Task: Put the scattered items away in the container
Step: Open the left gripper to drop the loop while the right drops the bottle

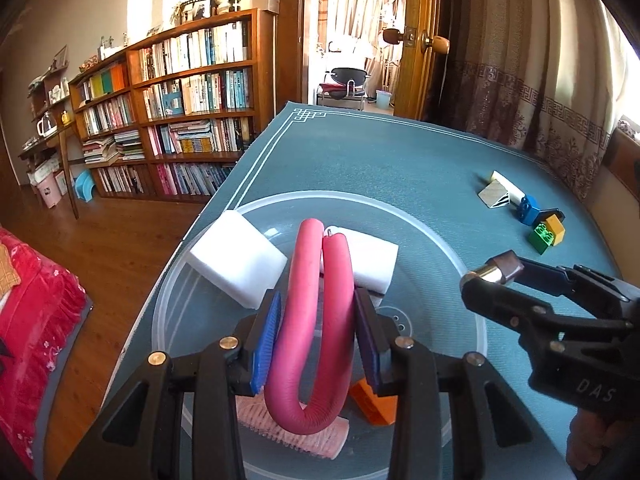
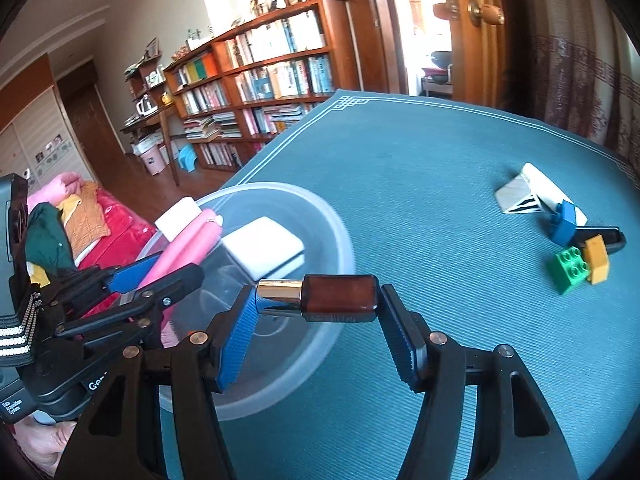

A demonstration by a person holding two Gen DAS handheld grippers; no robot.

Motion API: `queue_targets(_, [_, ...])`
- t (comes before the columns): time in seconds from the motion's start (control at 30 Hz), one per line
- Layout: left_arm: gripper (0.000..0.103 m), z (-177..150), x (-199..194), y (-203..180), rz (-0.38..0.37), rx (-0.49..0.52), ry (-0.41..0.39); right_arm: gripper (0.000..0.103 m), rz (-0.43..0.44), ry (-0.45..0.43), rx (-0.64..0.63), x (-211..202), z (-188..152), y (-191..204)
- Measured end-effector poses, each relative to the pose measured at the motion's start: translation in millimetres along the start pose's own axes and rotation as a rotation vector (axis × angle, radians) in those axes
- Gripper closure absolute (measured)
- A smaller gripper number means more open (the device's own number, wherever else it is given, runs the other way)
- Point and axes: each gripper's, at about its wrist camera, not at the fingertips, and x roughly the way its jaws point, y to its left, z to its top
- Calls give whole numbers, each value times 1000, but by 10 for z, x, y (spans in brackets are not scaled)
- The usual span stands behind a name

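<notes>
**Two hand-held tools over a clear bowl, each gripping an item**

Nearest in the left wrist view, the left tool (image 1: 316,332) is closed on a pink foam roller (image 1: 310,320) bent into a U, its blue pads pressing both sides of the bend. The roller hangs over the clear plastic bowl (image 1: 460,272), which sits on the near left part of the desk (image 1: 380,160). Under the tool, inside the bowl, lie a pink bristled brush (image 1: 296,432) and an orange block (image 1: 374,402). Farther in, two white sponges rest in the bowl: the left sponge (image 1: 236,258) leans on the rim, and the right sponge (image 1: 372,260) lies just behind the roller's tips.

In the right wrist view, the right tool (image 2: 316,320) is clamped on a small brown bottle with a gold cap (image 2: 336,298), held sideways, cap to the left. The bottle sits over the bowl's right edge, above the desk's teal cloth. A hand (image 2: 44,448) shows at the lower left corner.

Far right on the desk, well apart from the bowl, loose items lie in a cluster: a green brick (image 2: 570,268), a yellow block (image 2: 597,264), a blue brick (image 2: 564,226), a black piece (image 2: 612,238) and a white wedge-shaped piece (image 2: 520,196).

Beyond the desk stand a wooden bookcase (image 1: 192,108) on the left, an open door (image 1: 416,40) and a patterned curtain (image 1: 520,60) on the right.
</notes>
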Motion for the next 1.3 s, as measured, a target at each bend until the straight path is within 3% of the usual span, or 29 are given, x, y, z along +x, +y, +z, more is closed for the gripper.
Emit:
queue_targets(0.1, [51,1,-4,44,-6,-13,-1,39,17,15,-5,57,-6,27])
queue_targets(0.13, [40,4,-9,38,-3,-18,-6,39,22,21,-5,77,-12,28])
queue_targets(0.23, [29,-1,-24,56,18,-17,-16,39,42,38,9,131,-18,20])
queue_targets(0.43, [27,4,-32,104,30,-27,-13,39,83,39,44,127,-18,-31])
queue_targets(0.53, [22,8,-61,142,45,-40,-20,39,109,40,54,108,-39,-32])
queue_targets(0.87, [19,20,-116,202,69,-73,-21,35,165,24,22,63,-49,75])
queue_targets(1.3, [17,-1,-141,52,60,-44,-16,35,79,16,27,-20,-95,-14])
